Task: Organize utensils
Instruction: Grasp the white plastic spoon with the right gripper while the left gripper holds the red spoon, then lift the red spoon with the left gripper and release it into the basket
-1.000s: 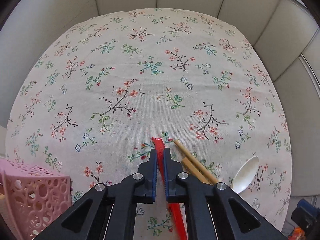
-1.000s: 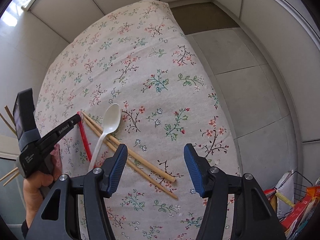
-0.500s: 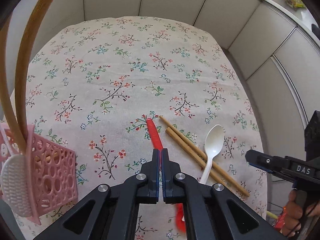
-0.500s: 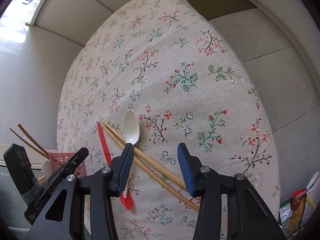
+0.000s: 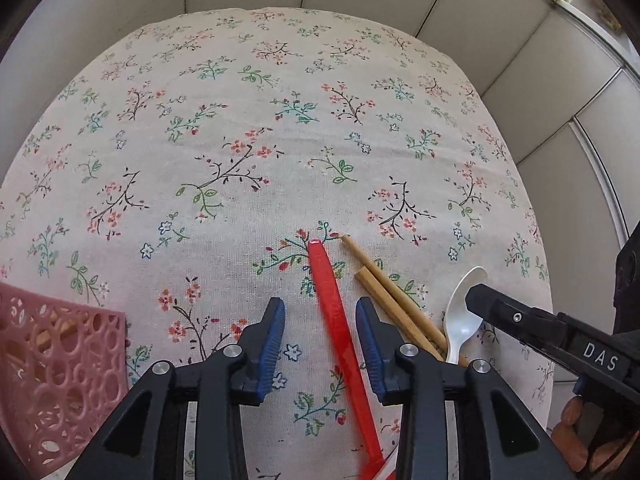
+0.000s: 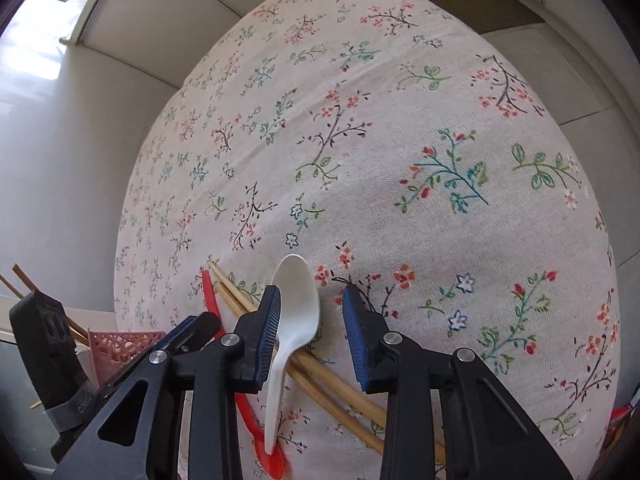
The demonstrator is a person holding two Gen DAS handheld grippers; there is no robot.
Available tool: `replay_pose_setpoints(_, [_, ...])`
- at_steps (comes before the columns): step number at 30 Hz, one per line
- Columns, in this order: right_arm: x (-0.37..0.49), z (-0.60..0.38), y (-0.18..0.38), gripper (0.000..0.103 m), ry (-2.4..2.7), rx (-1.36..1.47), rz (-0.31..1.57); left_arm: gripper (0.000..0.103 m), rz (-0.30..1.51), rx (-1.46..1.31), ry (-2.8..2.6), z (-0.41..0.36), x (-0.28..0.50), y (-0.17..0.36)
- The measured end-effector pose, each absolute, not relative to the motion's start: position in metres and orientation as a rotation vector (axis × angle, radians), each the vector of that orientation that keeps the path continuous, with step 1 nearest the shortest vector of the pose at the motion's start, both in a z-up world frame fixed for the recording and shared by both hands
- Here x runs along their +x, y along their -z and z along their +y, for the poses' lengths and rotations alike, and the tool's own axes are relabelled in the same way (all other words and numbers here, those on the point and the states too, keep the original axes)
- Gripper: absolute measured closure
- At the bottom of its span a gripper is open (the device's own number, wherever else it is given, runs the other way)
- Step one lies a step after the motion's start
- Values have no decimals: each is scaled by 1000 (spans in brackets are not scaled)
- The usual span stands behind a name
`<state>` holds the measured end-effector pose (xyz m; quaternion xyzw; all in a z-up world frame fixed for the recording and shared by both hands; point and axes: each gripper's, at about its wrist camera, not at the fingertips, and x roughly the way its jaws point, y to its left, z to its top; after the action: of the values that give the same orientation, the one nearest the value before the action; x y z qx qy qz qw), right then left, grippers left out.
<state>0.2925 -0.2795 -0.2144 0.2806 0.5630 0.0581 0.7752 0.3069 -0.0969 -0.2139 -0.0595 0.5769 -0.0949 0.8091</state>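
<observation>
White spoon [image 6: 297, 304] lies bowl-up on the floral cloth of the worktop [image 6: 400, 140], its handle crossing over the two wooden chopsticks [image 6: 320, 376] and ending on the red utensil's [image 5: 334, 320] wide end. Red utensil lies flat beside the chopsticks, touching or nearly so at the near end. Right tool [image 6: 310, 312] straddles the spoon's bowl; its jaws have just been closing, the left pad [image 6: 269, 320] is at the bowl's edge, the right pad is clear of it, so no grip yet. Left tool [image 5: 320, 332] has just been opening over the red utensil: jaws spread, the handle lies between them but neither pad touches it, so it looks released onto the cloth. Pink perforated basket [image 5: 60, 364] sits at the left edge of the worktop with chopsticks standing in it, likely the destination. Step in hand, as I read it: right tool picks the spoon. To do it well: centre the jaws on the bowl's neck rather than its widest, rounded part, where the pads could slip; close squarely, lift straight up so the handle clears the chopsticks without dragging them or the red utensil. Keep the left tool out of the lift path, since both tools are close together here.
</observation>
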Motion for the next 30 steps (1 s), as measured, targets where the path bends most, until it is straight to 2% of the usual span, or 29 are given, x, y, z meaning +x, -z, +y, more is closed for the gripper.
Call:
replay_pose_setpoints(2, [294,-271,215,96,-118,536,1234,66,1230,-101,196,-101,308,215])
replay_pose_setpoints(4, [294,-270,215,100,-114,515,1238,66,1224,-62,189,-106,309,215])
replay_pose_setpoints(7, [290,-274,215,101,-109,517,1266,69,1219,-3,168,-117,309,217])
replay_pose_setpoints(9, [285,-279,209,101,-114,502,1276,85,1214,49,149,-123,310,217])
replay_pose_setpoints(12, [273,-284,193,101,-104,462,1267,92,1216,70,154,-126,311,219])
replay_pose_setpoints(21, [229,-294,147,101,-99,430,1204,93,1234,-19,183,-108,291,208])
replay_pose_setpoints(30, [197,-285,114,101,-104,414,1125,93,1032,-40,286,-100,238,133])
